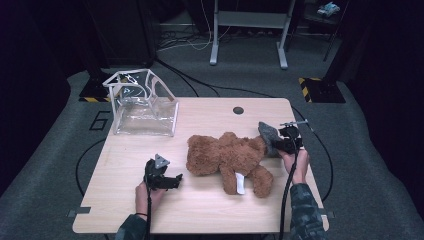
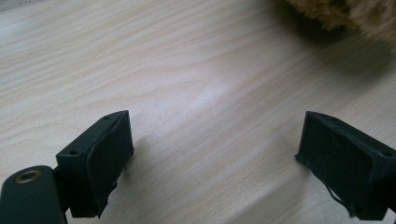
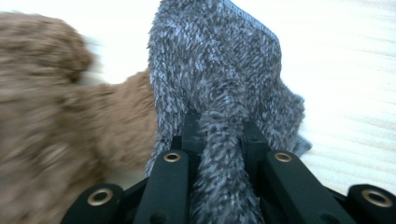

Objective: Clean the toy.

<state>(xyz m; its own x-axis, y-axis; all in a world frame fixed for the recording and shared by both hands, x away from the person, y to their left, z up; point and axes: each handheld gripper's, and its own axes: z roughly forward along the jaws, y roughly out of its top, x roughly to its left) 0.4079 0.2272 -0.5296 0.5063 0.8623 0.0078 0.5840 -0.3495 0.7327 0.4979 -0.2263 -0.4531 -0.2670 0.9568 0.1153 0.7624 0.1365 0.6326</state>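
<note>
A brown teddy bear lies on its side across the middle of the wooden table, with a white tag at its leg. My right gripper is at the bear's right end, shut on a fuzzy grey sock. In the right gripper view the grey sock is pinched between the black jaws and rises ahead of them, with the bear's brown fur to its left. My left gripper rests low over the table left of the bear, open, with bare wood between its fingers.
A clear plastic bag with a white frame stands at the table's back left. A round cable hole sits near the back edge. Beyond the table are a desk's metal legs and cables on the grey carpet.
</note>
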